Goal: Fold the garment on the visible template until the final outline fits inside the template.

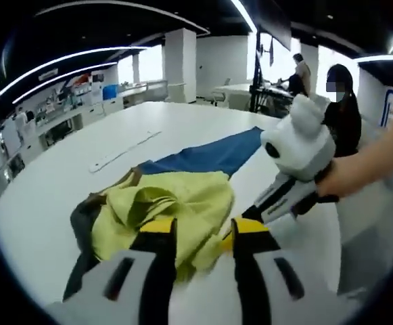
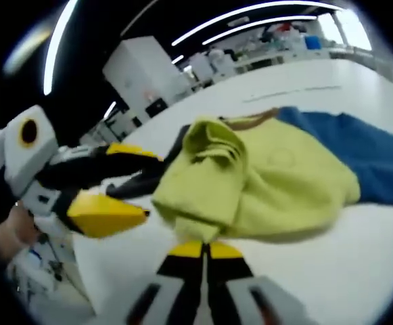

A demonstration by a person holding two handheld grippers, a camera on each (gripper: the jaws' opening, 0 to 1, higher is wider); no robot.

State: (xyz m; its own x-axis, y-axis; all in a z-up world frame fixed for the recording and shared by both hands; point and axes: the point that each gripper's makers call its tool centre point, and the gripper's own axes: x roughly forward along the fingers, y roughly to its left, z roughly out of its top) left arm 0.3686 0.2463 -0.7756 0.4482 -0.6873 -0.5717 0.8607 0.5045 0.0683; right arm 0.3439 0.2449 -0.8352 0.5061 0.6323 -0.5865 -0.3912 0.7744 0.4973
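The crumpled yellow-green cloth garment (image 1: 172, 213) lies mid-frame on the white table (image 1: 67, 176), over a blue fabric sheet (image 1: 210, 156) — left gripper (image 1: 203, 233) spread wide, right gripper (image 2: 205, 249) pinching the garment's edge.

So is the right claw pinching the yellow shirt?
Touching. In the right gripper view, the right gripper has its jaws closed together on the yellow shirt's near edge.
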